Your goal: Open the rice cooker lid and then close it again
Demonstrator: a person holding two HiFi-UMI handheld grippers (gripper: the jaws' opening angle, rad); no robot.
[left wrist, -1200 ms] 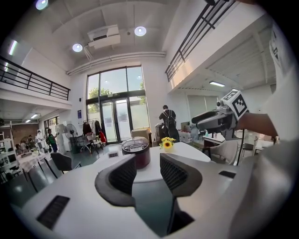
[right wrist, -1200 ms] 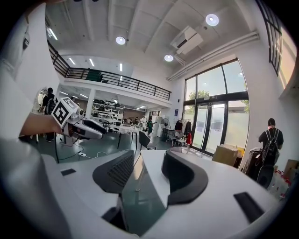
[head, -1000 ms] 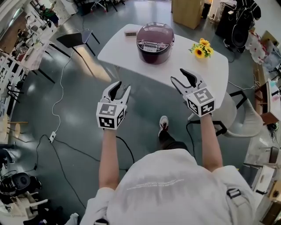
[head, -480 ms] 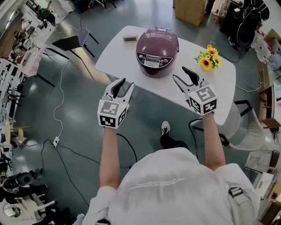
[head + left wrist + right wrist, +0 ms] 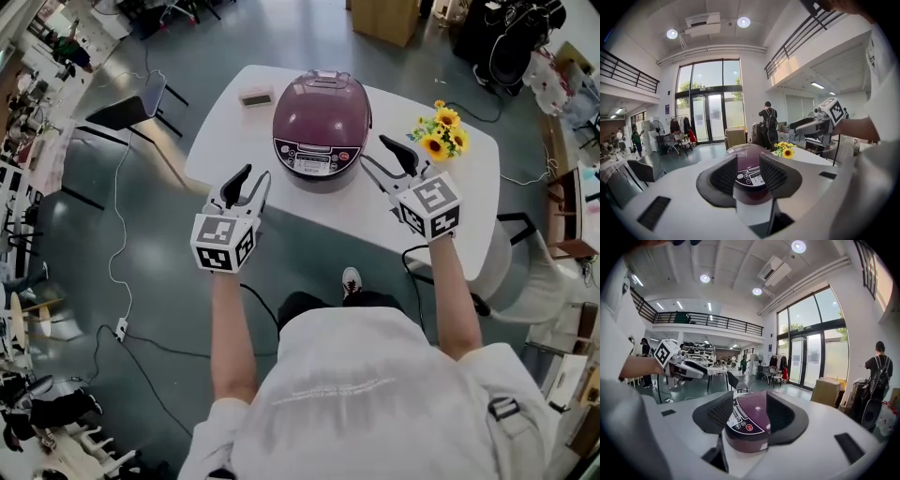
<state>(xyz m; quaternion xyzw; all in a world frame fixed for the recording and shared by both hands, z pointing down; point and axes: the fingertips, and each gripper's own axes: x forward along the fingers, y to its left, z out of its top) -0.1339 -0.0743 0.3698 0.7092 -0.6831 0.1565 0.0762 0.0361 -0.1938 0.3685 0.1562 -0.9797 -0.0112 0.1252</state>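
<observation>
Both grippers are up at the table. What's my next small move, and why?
Probably ease the right gripper forward to the front edge of the lid. The lid is shut on the cooker, and the jaws of both the right and the left gripper stand apart, empty and short of the cooker.

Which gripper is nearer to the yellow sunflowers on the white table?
The right gripper, close to the yellow sunflowers; the left gripper is across the purple rice cooker.
</observation>
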